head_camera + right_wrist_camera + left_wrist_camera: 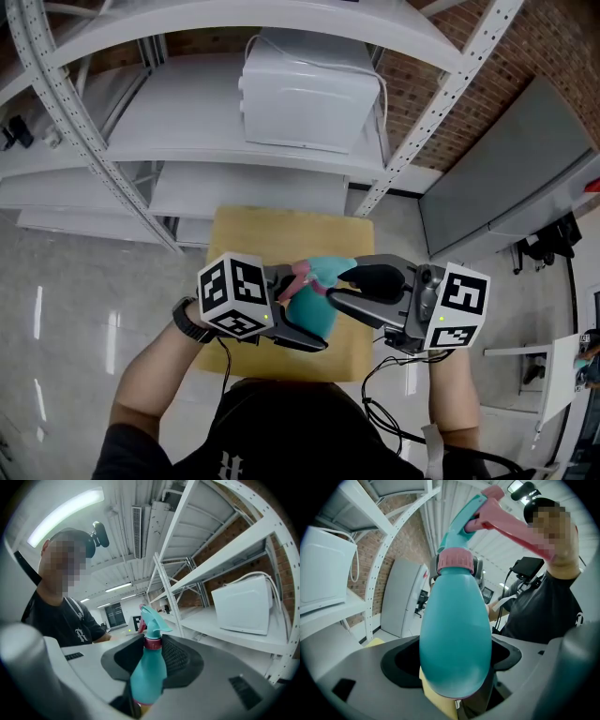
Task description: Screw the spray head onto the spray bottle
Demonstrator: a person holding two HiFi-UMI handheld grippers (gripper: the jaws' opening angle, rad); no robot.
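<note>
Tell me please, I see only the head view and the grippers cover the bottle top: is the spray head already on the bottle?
Observer: Yes. In the left gripper view the spray head sits on the spray bottle, with its pink collar down on the neck and no gap visible.
Operator: Which gripper has the collar?
Observer: The right gripper. In its own view the pads sit on either side of the collar and neck and seem to grip there.
Operator: And the body?
Observer: The left gripper clamps the wide teal body between both pads.
</note>
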